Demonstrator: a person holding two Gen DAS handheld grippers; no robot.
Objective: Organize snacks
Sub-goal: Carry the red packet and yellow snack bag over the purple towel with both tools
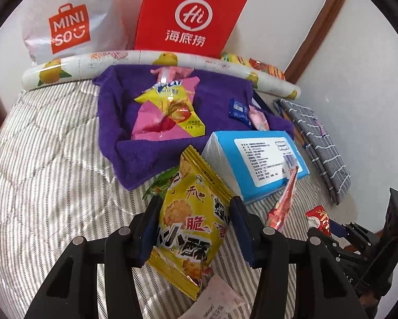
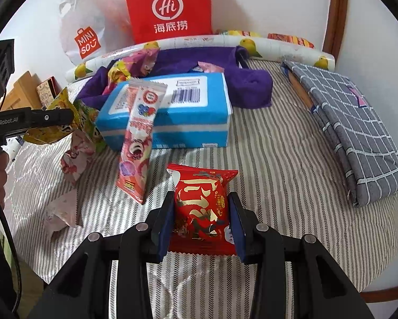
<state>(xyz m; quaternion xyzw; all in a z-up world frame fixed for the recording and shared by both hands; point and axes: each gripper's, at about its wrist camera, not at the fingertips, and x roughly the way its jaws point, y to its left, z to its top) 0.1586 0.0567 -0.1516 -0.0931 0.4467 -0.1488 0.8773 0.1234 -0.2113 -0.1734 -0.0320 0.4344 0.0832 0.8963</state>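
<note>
The left gripper (image 1: pixel 193 228) clamps a yellow snack packet (image 1: pixel 191 228) above the striped bed (image 1: pixel 53 172); the right gripper (image 2: pixel 201 223) pinches a red snack packet (image 2: pixel 201 207). Judged best: carry both over the purple towel (image 1: pixel 119 122), keep them level, and release low beside the snacks already lying there.

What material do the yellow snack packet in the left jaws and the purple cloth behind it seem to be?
Yellow snack packet: probably thin plastic film, glossy, with printed graphics, crinkles and serrated sealed ends. Purple cloth: looks like terry towel fabric, matte and fuzzy, folding softly into thick edges.
</note>
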